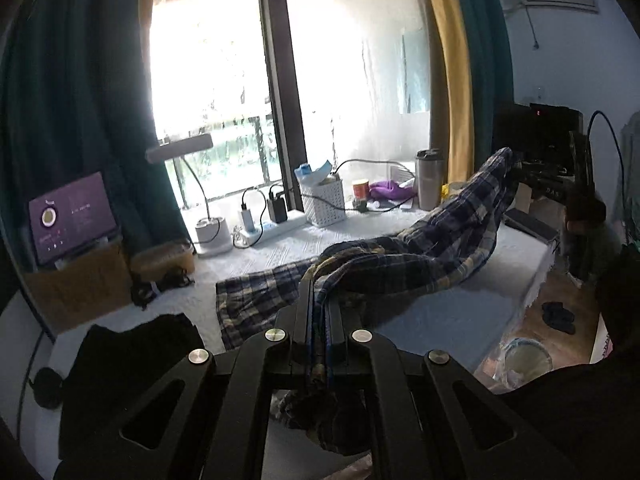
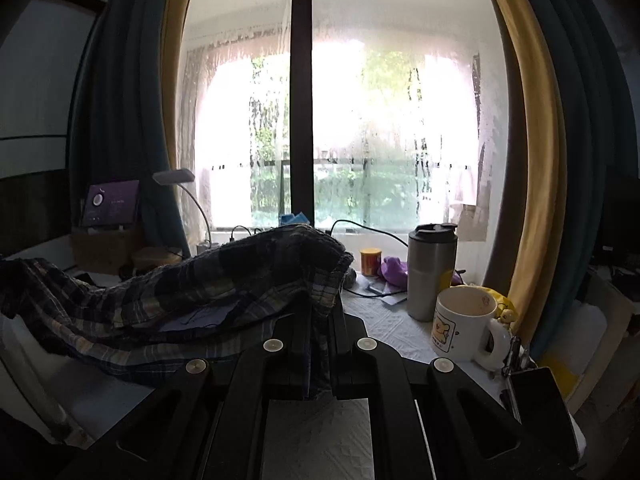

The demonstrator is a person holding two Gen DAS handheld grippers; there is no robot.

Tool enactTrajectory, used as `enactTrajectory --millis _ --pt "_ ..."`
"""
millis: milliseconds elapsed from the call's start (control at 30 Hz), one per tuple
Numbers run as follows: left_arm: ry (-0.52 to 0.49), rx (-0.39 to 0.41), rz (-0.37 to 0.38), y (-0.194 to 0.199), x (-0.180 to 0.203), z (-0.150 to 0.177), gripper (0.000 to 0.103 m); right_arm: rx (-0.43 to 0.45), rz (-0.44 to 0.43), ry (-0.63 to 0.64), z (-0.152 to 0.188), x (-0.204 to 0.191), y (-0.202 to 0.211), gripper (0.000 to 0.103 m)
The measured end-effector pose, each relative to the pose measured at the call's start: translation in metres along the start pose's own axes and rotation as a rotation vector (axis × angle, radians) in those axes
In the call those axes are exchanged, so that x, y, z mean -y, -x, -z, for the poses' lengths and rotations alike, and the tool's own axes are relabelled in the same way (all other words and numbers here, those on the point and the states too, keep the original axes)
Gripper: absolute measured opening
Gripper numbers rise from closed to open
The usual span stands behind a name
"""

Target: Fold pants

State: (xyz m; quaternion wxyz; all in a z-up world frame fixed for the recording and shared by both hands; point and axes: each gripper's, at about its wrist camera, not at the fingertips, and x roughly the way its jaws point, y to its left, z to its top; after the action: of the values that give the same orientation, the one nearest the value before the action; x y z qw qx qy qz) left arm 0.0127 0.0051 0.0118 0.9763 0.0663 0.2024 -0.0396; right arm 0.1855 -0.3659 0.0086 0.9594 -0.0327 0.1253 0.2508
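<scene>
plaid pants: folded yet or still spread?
Not folded: the blue plaid pants hang lifted between both grippers, one end trailing on the white bed cover.

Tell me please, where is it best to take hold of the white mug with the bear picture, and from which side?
Probably grip the white mug across its open rim from above. It stands upright, with its handle turned right toward clutter and the steel tumbler close behind on the left, so the sides look crowded.

Pants [image 1: 440,240], one pair, dark blue plaid with cream and tan stripes, soft crumpled cloth, lifted at two edges and slung in a sagging band above the white bed [image 1: 460,312], one checked leg end trailing flat on the cover beside a black garment.
</scene>
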Motion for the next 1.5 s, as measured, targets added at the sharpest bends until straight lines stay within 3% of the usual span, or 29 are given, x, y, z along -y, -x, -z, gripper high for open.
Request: enactTrajectory --millis 367,700,967,1500 --pt "-0.051 0.086 -0.019 0.027 -0.005 -0.024 0.003 0.066 -0.002 -0.081 -0.002 0.014 0.015 0.006" --pt "-0.135 0.086 -0.034 -0.014 -0.023 -0.044 0.003 0.042 0.042 -0.101 -0.007 0.021 -0.015 0.006" --pt "-0.154 0.036 0.005 -0.062 -0.039 -0.055 0.003 0.002 0.090 -0.128 -0.011 0.030 -0.048 0.006" --pt "-0.025 -0.129 0.093 -0.173 -0.083 -0.051 0.003 -0.137 0.150 -0.156 -0.006 0.052 -0.127 0.006"
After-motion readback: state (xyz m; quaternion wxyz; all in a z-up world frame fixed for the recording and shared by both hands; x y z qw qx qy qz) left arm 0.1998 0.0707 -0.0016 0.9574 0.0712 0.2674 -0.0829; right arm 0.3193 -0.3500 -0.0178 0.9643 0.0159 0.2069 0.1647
